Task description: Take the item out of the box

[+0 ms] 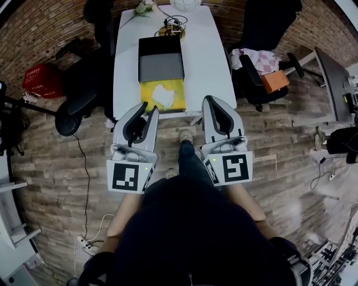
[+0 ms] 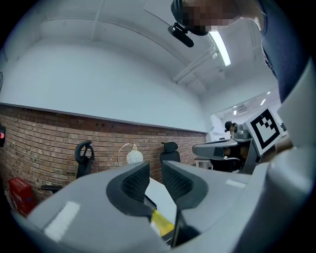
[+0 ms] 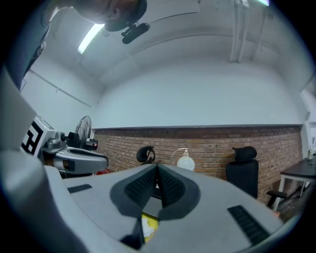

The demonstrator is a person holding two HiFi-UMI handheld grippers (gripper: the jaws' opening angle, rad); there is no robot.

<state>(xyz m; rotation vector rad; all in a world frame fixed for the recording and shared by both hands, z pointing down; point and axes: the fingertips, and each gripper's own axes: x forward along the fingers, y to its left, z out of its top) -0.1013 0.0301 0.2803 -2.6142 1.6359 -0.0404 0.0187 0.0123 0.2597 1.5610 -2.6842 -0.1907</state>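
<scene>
An open box [image 1: 161, 67] lies on the white table [image 1: 204, 67]: a black lid at the far end, a grey panel in the middle, and a yellow section [image 1: 176, 99] nearest me. A white item [image 1: 163, 95] rests on the yellow. Both grippers hover side by side over the floor at the table's near edge, short of the box. My left gripper [image 1: 146, 109] is open, with a narrow empty gap between its jaws [image 2: 155, 170]. My right gripper [image 1: 215, 102] is shut on nothing, pads touching [image 3: 158, 170]. Yellow [image 2: 163, 222] [image 3: 149, 225] shows below the jaws in both gripper views.
A white globe lamp [image 1: 185, 4] and coiled cables [image 1: 174, 25] sit at the table's far end. Black office chairs [image 1: 78, 92] stand to the left; one chair draped with clothes [image 1: 254, 60] stands to the right. A red basket [image 1: 40, 79] is on the floor at left.
</scene>
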